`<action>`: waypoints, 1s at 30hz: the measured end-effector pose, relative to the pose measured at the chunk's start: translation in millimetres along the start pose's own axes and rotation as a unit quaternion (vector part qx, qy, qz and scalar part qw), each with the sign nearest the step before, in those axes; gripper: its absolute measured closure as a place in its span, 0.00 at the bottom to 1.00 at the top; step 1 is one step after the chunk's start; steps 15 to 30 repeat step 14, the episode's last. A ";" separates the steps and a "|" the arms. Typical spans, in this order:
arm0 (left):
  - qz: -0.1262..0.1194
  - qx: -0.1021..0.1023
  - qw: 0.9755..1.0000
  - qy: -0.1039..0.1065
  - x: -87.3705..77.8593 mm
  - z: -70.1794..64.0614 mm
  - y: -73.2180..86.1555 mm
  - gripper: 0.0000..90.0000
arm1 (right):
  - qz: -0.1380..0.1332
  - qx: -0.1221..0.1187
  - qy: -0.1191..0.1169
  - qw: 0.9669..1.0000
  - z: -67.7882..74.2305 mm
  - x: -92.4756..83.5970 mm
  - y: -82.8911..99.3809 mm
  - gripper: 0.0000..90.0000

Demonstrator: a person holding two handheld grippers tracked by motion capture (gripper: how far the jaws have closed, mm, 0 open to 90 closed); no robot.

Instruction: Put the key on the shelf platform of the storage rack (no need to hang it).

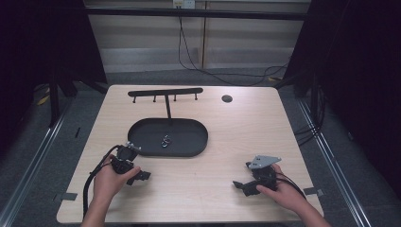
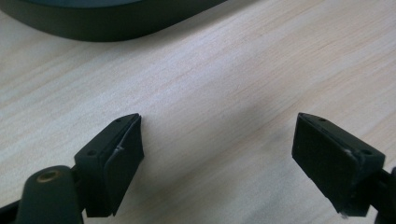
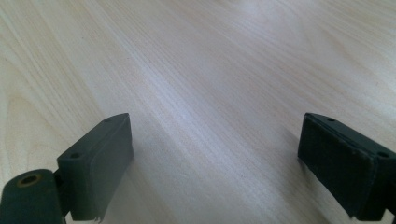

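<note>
Taking the black oval tray (image 1: 189, 142) as the landmark on the pale wooden table (image 1: 222, 137): to its lower left, just off its near-left rim, the person's left hand (image 1: 109, 180) holds the left gripper (image 1: 137, 177) low over the wood, its cable (image 1: 90, 187) looping back toward the table's near edge. In the left gripper view the jaws stand wide apart with bare tabletop between them, and the tray's dark wall (image 2: 112, 23) runs across the top of the view, close ahead. Inside the tray, near its middle, lies a small shiny metal item (image 1: 165, 140), too small to identify. Behind the tray, a thin post rises from its far rim to a black T-shaped rack (image 1: 165, 92) with short pegs hanging under its bar. Right of the rack, beyond the tray's far right, a round dark grommet (image 1: 227, 98) sits in the tabletop. Well to the tray's lower right, the right hand (image 1: 283, 191) holds the right gripper (image 1: 241, 185), topped by a grey three-cornered plate (image 1: 265, 161); its jaws are also spread wide over bare wood. No readable writing or labels appear anywhere.
</note>
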State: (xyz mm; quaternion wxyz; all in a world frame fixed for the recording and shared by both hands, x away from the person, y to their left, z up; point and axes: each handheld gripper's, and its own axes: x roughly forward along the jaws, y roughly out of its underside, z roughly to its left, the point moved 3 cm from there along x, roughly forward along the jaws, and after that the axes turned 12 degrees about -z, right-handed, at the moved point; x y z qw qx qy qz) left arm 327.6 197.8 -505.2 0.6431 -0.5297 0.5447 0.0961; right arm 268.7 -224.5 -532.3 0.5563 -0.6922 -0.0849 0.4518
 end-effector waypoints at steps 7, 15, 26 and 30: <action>-0.019 0.026 0.999 -0.010 1.7 -4.2 4.2 0.16 | 0.000 0.000 0.000 1.000 -0.1 0.0 0.0 0.11; -0.025 0.050 0.998 -0.021 2.6 -6.7 6.8 0.17 | 0.000 0.000 0.000 1.000 0.1 0.0 0.0 0.11; -0.025 0.050 0.998 -0.021 2.6 -6.7 6.8 0.17 | 0.000 0.000 0.000 1.000 0.1 0.0 0.0 0.11; -0.025 0.050 0.998 -0.021 2.6 -6.7 6.8 0.17 | 0.000 0.000 0.000 1.000 0.1 0.0 0.0 0.11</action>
